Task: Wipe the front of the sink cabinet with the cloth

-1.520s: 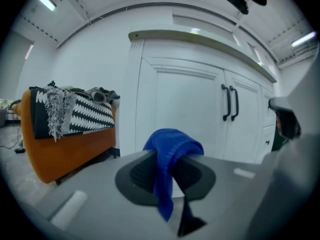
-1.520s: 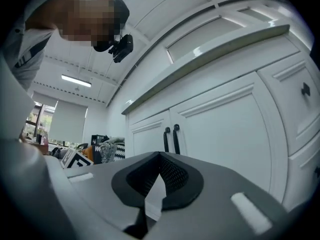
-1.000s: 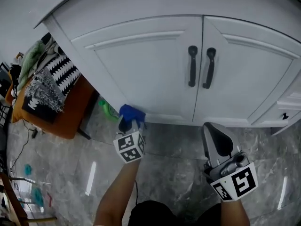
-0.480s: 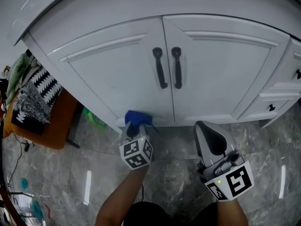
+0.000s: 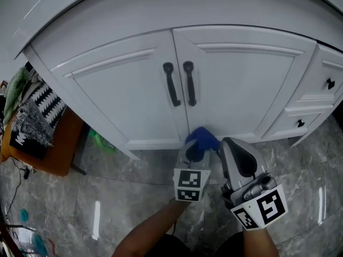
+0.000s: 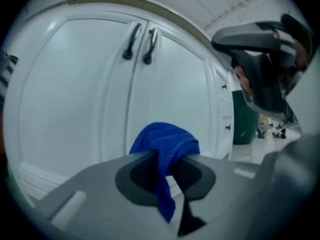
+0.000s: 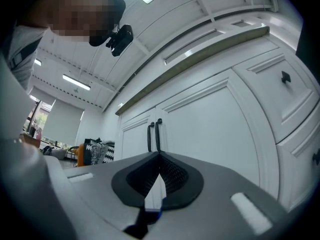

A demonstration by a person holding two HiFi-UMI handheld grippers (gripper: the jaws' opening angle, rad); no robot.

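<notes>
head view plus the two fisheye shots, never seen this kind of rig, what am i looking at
No robot here: a person holds a two-fingered gripper in each hand; the marker cubes belong to them. The head view comes from a camera on the person's head, looking down at the white sink cabinet, its black handles and the grey stone-look floor. The other two come from wide-angle cameras riding on each gripper, looking along its fingers. The left gripper has its fingers shut on a blue cloth, at the foot of the right-hand door. The right gripper is shut and empty beside it. At the left stands an orange seat draped with patterned fabric.
</notes>
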